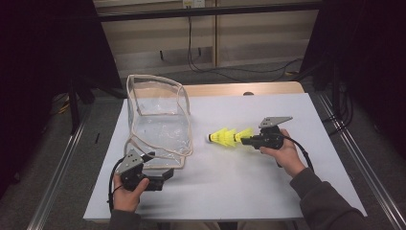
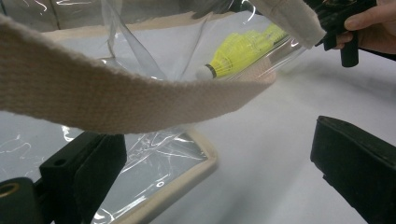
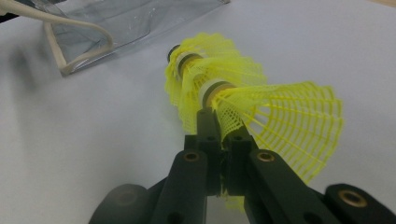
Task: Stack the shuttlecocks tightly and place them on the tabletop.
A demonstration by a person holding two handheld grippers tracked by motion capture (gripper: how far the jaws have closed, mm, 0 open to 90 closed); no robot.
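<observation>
A stack of yellow shuttlecocks (image 1: pixel 227 136) is held level above the white desk (image 1: pixel 239 187) by the right gripper (image 1: pixel 245 141), whose fingers (image 3: pixel 205 140) are clenched on the skirt rim of the rearmost one. The cork end is pointed toward the clear bag (image 1: pixel 160 120), which lies well apart to the left with its mouth propped open.

The left gripper (image 1: pixel 165 175) is seen at the near corner of the bag. In the left gripper view its fingers (image 2: pixel 88 177) are spread wide, with the bag's cream trim (image 2: pixel 116 95) arched above them and a flap of clear film lying over the left one; nothing is pinched, so the fingers are judged released.

The step in hand is judged to be loading the shuttlecocks into the bag. It is done best if the mouth is first secured: the trim should be taken between the left fingers and lifted, so that the opening is kept taut and facing the stack. The stack should then be carried in cork first, along its own axis, and kept level so that the nested pieces are not shaken apart. The mesh skirt is thin and can be crushed, so the grip should not be tightened. Release is best left until the corks are well inside.
</observation>
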